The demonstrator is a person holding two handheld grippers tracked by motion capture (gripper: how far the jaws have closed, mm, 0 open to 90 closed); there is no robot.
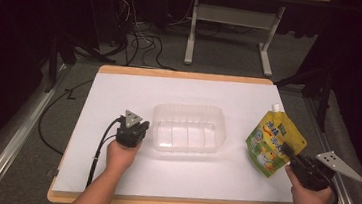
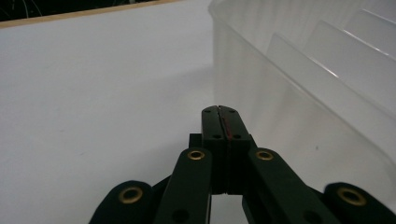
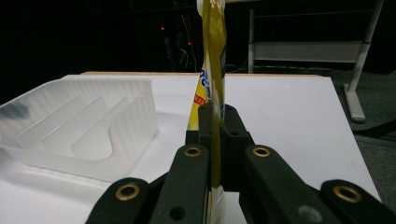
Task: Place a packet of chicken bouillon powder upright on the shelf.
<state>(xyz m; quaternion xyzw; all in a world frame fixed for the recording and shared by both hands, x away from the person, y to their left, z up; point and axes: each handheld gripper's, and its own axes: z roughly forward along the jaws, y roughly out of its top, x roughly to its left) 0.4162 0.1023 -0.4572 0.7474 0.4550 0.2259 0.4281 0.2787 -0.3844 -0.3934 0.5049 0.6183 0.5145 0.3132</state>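
Table [image 1: 120,83] centre: ribbed bin [image 1: 189,128], dividers inside running front to back. Left gripper [image 1: 135,127] just left of bin's left wall, jaws pressed together with nothing between, near wall; touching or not, cannot tell. Spouted pouch [image 1: 271,141] right of bin, well apart from it, spout toward far edge. Right gripper [image 1: 288,153] at pouch's near right edge, jaws clamped on it. Behind table on floor: cables [image 1: 142,40], desk frame [image 1: 232,16].

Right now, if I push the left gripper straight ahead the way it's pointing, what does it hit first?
Probably nothing at once: the left gripper, shut and empty, points along the white table sheet beside the clear plastic bin. The bin's wall runs close on its right, so it might graze it; depth is unclear.
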